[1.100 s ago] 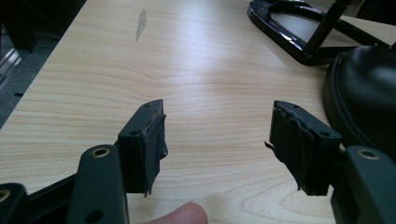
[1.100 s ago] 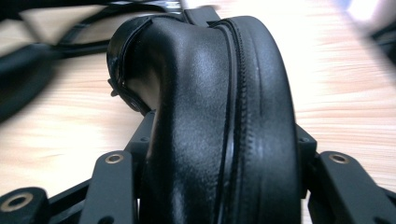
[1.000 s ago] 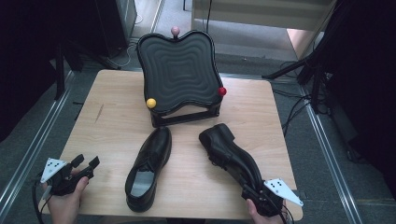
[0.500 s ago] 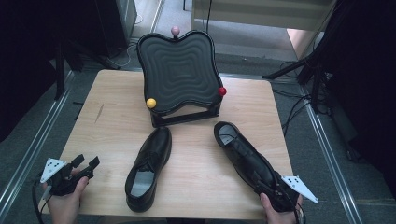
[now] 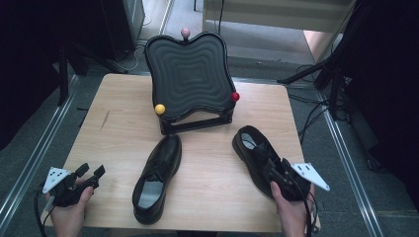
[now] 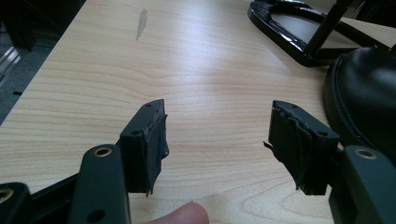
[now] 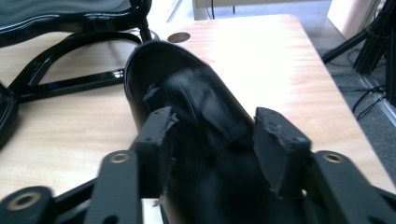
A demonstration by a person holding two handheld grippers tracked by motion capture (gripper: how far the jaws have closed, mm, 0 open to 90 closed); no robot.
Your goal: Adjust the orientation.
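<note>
Left hand-held gripper [image 6: 212,144] jaws spread, low near the person, right hand-held gripper [image 7: 212,149] jaws parted

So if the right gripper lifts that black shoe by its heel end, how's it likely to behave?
The right shoe looks glossy, so the right gripper may slip on it. Its shaped upper holds form, so it is probably fairly stiff. Held at the heel end, the long toe would likely droop towards the table.

Table [image 5: 123,128]: pale wood grain. On it, stand [image 5: 189,74]: glossy black frame, dark grey panel with concentric ripple pattern. Balls on stand: pink [image 5: 185,32] top, yellow [image 5: 159,109] lower left, red [image 5: 235,96] right. Both shoes [image 5: 158,175] [image 5: 257,158] black.
</note>
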